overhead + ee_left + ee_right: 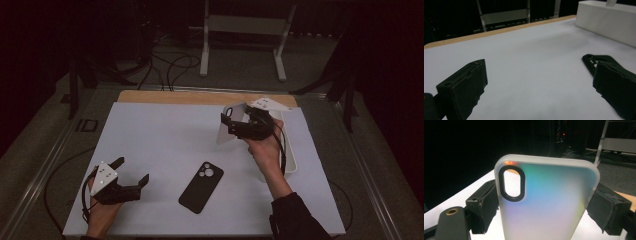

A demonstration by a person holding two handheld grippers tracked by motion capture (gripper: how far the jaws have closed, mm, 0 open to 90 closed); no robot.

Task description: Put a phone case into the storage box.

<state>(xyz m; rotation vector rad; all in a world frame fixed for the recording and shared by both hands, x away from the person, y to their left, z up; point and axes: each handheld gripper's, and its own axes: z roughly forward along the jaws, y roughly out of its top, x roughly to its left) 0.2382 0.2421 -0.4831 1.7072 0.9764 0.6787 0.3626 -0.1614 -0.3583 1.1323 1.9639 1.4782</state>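
Clear case (546,202) pinched in right gripper (239,124), held up above the far right of the table (160,130).
Case is clamped by its long edges between both pads, camera cutout up, in the right gripper view. Left gripper (134,172) is spread and nothing is held, low at the near-left. Black phone (201,186) lies face down between the hands; white box (606,21) sits at right.

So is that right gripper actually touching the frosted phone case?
Touching. In the right gripper view, both pads press against the sides of the frosted phone case, which the right gripper holds upright.
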